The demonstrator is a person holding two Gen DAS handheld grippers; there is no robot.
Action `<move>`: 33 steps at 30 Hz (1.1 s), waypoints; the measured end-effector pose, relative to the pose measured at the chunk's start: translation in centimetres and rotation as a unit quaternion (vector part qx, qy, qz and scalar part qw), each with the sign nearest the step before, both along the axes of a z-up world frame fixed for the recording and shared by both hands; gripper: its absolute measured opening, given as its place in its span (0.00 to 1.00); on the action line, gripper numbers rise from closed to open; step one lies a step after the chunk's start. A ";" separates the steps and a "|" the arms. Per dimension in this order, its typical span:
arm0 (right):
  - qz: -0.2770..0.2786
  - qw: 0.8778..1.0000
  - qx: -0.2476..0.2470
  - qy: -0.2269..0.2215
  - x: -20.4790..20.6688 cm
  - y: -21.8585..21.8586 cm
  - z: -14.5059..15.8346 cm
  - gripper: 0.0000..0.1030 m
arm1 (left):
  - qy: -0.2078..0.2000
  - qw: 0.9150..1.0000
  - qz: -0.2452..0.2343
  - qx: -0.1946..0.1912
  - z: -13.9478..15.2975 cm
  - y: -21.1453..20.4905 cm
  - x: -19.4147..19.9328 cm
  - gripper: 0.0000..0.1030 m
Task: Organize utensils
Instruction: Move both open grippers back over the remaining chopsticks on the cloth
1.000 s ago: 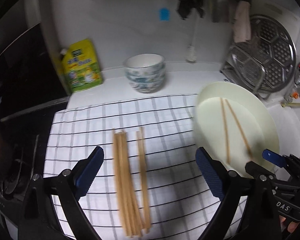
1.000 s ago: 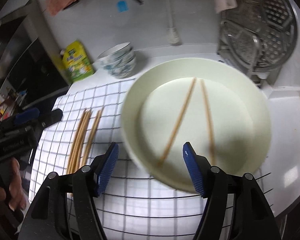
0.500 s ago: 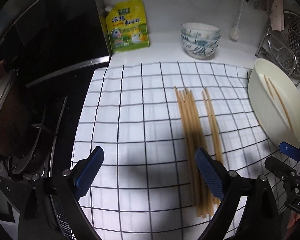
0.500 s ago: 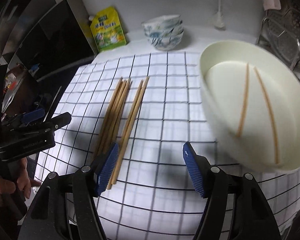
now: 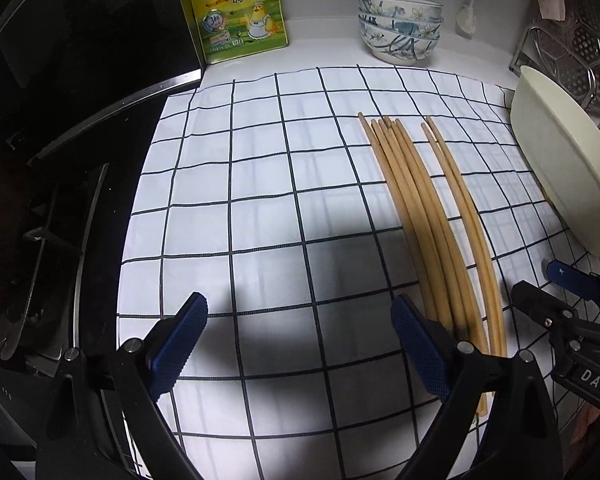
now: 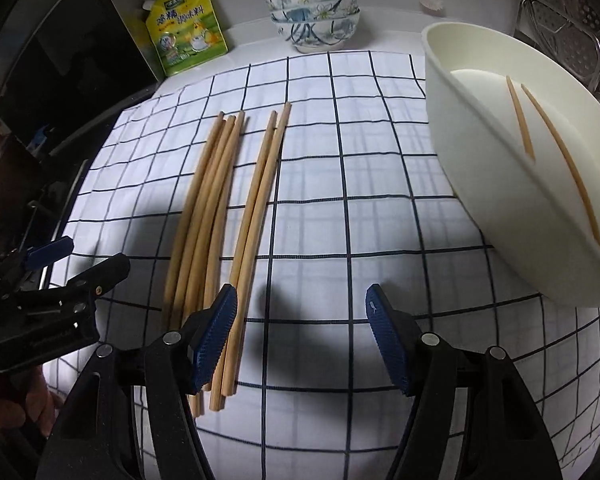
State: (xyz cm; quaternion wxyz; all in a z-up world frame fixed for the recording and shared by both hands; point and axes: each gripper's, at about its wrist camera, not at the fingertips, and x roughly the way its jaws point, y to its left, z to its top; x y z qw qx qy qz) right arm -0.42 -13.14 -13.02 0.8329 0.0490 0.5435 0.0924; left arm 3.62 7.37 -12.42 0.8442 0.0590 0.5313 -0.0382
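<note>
Wooden chopsticks lie bundled on the checked cloth just ahead of our right gripper, by its left pad; we'd guess they're lined up for easy pinching. Both it and our left gripper gape wide, empty. Two more sit in the cream bowl off right.

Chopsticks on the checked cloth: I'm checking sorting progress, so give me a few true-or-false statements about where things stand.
1. Two chopsticks lie inside the cream dish. True.
2. The right gripper is clamped on a chopstick. False: it is open and holds nothing.
3. The chopsticks on the cloth lie in a larger bunch and a separate pair. True.
4. The stacked bowls sit on the checked cloth. False: they stand on the counter behind it.
5. The left gripper is open. True.
</note>
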 end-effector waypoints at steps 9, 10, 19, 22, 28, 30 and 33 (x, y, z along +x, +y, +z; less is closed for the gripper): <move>0.000 0.999 -0.037 0.000 0.4 1.5 -0.7 0.62 | 0.002 1.000 -0.007 -0.007 -0.4 0.5 0.0 0.89; 0.000 0.999 -0.040 -0.002 0.5 1.6 -0.7 0.63 | 0.002 1.000 -0.008 -0.009 -0.4 0.4 0.0 0.89; -0.004 0.998 -0.063 -0.002 0.3 0.9 -0.7 0.64 | 0.001 0.999 -0.024 -0.027 -0.4 -1.0 0.3 0.91; -0.016 0.998 -0.066 0.002 0.2 0.0 -0.8 0.64 | 0.004 0.999 -0.029 -0.037 -0.6 -1.7 0.6 0.91; -0.034 0.997 -0.070 0.005 0.2 -1.5 -0.8 0.64 | -0.002 0.999 -0.034 -0.039 -0.8 -2.9 1.4 0.91; -0.034 0.997 -0.070 0.005 0.2 -1.6 -0.7 0.64 | 0.002 0.999 -0.036 -0.033 -1.3 -3.2 1.7 0.91; -0.032 0.997 -0.068 0.007 0.2 -1.6 -0.8 0.64 | 0.001 0.999 -0.033 -0.030 -1.5 -3.1 1.8 0.91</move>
